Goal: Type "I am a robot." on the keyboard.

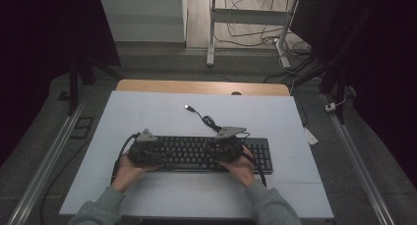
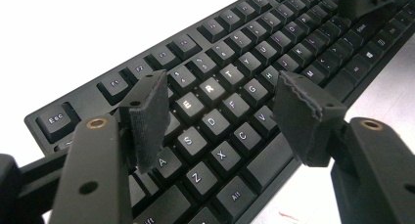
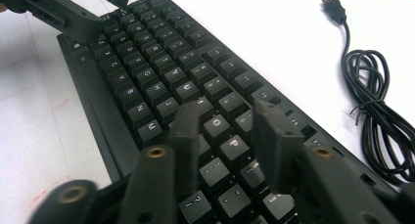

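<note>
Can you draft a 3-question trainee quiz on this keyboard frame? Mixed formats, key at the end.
1. True or false: the left claw is shut on a keycap of the keyboard.
2. Multiple choice: the USB plug is
A. lying loose on the table, beyond the keyboard
B. held in the right claw
C. tucked under the keyboard
3. Fill in: in the left gripper view, the two brightest keycaps between the pads are E and ___.

Key
1. False: its jaws stand open above the keys.
2. A: the cable lies coiled beside the keyboard, the plug at its free end.
3. R
</note>
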`<state>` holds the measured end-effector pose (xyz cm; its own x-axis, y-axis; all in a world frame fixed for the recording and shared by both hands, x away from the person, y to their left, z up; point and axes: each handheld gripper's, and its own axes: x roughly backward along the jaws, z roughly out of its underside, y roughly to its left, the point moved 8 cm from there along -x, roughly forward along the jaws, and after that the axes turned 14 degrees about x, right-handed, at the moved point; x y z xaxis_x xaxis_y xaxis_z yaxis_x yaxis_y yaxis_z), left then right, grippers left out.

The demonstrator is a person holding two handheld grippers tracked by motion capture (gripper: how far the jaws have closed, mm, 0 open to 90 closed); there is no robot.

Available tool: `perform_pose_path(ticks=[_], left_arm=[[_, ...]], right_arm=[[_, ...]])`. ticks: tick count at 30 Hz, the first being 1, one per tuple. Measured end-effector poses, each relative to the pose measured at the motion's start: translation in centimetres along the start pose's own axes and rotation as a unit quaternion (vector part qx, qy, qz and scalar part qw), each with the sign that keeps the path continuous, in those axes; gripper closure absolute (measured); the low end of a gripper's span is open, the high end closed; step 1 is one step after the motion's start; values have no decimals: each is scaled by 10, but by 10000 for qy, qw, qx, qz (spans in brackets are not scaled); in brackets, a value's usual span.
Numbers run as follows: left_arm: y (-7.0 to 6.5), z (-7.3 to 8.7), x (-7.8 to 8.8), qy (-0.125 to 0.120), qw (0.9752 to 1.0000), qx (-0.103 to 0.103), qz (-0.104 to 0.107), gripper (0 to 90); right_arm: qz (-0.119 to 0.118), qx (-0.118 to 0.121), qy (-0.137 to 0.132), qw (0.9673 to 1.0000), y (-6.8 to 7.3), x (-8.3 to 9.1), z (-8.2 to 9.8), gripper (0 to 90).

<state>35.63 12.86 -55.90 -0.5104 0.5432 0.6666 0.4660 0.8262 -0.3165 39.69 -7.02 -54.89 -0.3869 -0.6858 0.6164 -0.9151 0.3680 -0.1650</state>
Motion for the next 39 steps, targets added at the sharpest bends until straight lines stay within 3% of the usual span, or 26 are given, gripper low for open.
perform_pose_path(ticks=[7,23,39], left_arm=[[-1,0,-1,29,10000,-35,-1,377],[0,1,-2,54,10000,-37,-2,368],[1,2,-2,85,9999,-48,-27,360]], right_arm=[[-104,77,69,9999,2,-4,-1,891],[-141,117,229,9996,1,-27,-3,895],[-108,145,273,9995,1,-34,-2,895]])
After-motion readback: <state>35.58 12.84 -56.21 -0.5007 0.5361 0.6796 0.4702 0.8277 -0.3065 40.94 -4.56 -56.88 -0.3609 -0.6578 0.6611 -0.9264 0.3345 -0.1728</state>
